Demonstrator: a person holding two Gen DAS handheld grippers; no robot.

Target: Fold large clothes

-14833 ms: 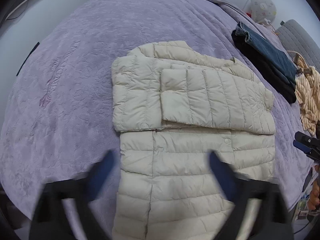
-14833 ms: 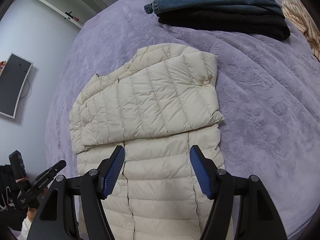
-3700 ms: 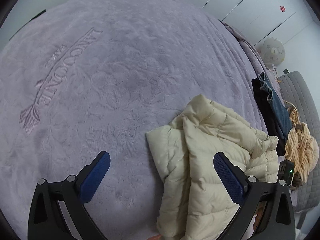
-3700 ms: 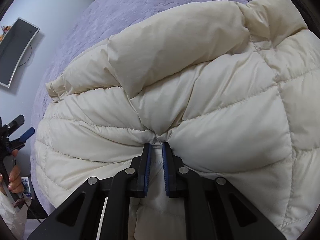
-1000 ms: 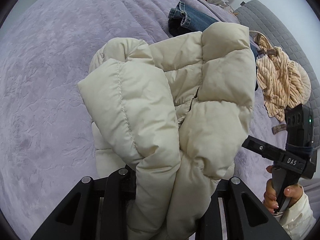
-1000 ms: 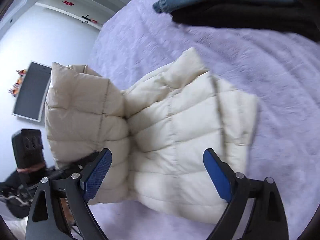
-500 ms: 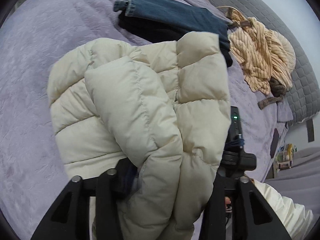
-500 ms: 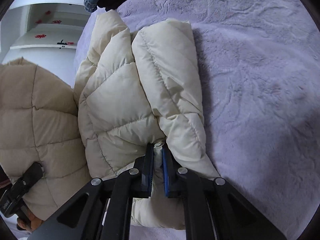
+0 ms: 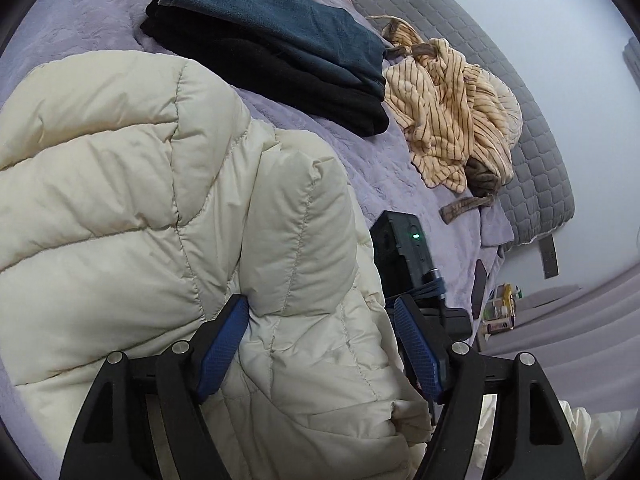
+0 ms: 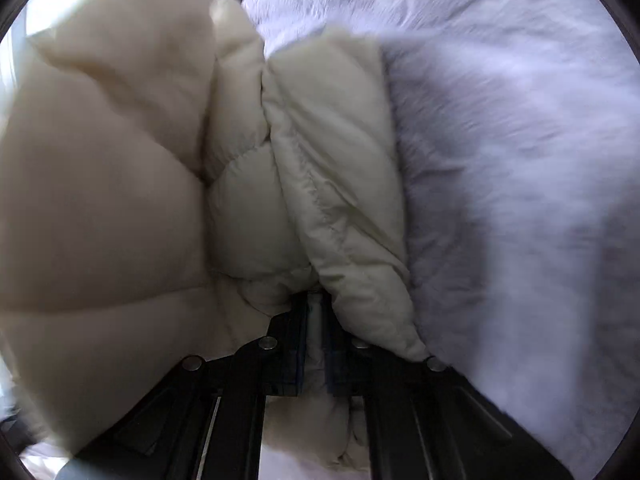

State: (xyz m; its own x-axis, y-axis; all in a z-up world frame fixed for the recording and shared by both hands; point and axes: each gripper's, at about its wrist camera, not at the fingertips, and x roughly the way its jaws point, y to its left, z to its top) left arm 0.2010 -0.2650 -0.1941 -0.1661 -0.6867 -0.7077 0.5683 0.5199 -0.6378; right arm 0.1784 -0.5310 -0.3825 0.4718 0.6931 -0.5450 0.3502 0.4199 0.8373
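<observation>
A cream quilted puffer jacket (image 9: pixel 120 200) lies bundled on the purple bed cover (image 9: pixel 380 152). My left gripper (image 9: pixel 320 304) straddles a thick roll of it. Its jaws are opening; the left pad (image 9: pixel 224 340) still brushes the fabric and the right pad (image 9: pixel 416 344) stands just off the jacket's edge. In the right wrist view the jacket (image 10: pixel 328 160) fills the left half, low against the cover (image 10: pixel 520 160). My right gripper (image 10: pixel 316 312) is shut on a thin fold of it. That gripper's black camera housing (image 9: pixel 400 248) shows just behind the jacket; its fingers are hidden there.
Folded blue jeans (image 9: pixel 280 12) lie on a folded black garment (image 9: pixel 260 68) at the back of the bed. A crumpled striped shirt (image 9: pixel 448 100) lies to the right, against a grey quilted headboard (image 9: pixel 532 128). The bed's edge drops off at the lower right.
My left jaws have spread from a tight grip to wide around the jacket roll. My right gripper went from wide open to shut on a fold and sank toward the bed.
</observation>
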